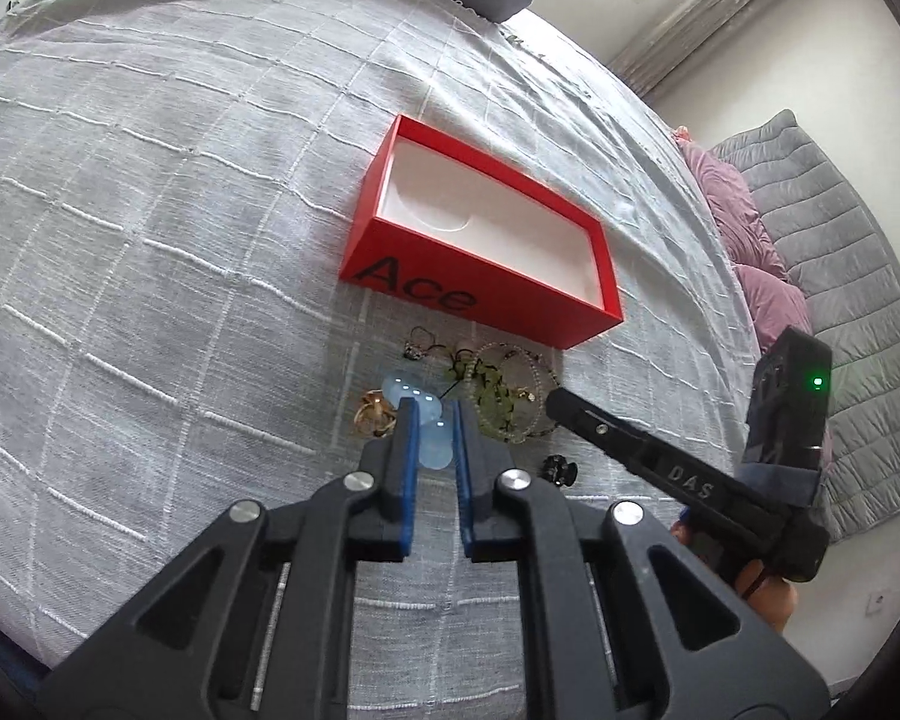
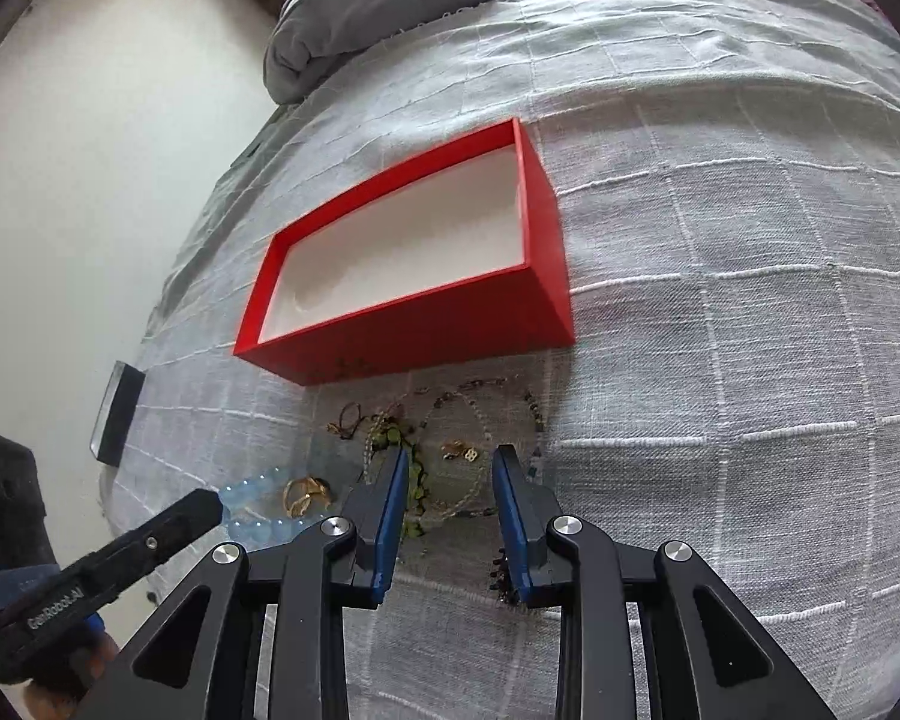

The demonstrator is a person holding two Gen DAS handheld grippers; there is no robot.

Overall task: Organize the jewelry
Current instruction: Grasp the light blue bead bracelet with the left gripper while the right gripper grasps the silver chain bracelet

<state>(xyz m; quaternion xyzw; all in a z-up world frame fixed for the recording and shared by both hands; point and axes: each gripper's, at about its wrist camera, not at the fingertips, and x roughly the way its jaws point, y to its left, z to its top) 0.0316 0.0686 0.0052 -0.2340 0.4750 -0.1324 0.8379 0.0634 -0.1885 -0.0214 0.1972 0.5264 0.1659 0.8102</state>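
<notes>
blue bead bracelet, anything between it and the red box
Nothing tall. The blue bead bracelet sits between the left gripper fingers; only low tangled necklaces lie on the bedspread before the open red box.

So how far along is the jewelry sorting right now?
Nothing is sorted yet: the red box shows only its white lining. In hand: the left gripper straddles the pale blue bracelet, jaws not visibly closed on it. The right gripper hangs open over the pile. Left: the green bead strand, gold rings and black clip.
</notes>
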